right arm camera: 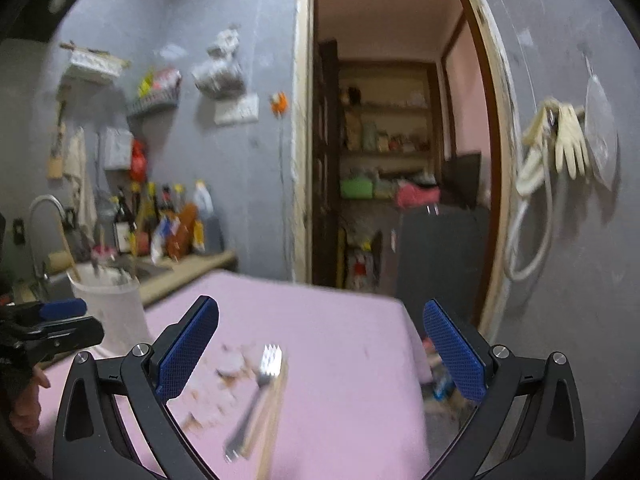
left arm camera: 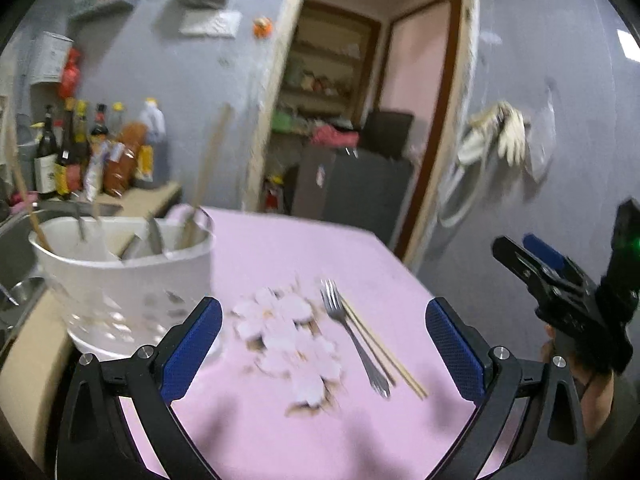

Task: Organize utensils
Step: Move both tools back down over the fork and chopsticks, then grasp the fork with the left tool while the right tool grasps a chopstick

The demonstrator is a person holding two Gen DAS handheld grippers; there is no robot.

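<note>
Both wrist views overlook the pink table (left arm camera: 280, 248), facing the doorway (right arm camera: 400, 160).

The left black two-finger gripper with blue textured pads (left arm camera: 324, 344) has its jaws spread wide apart, gripping nothing. The right black gripper with matching blue pads (right arm camera: 322, 344) is likewise spread wide and empty; seen from the left wrist view, it hovers off to the right, held by a bare hand (left arm camera: 576, 376)
</note>
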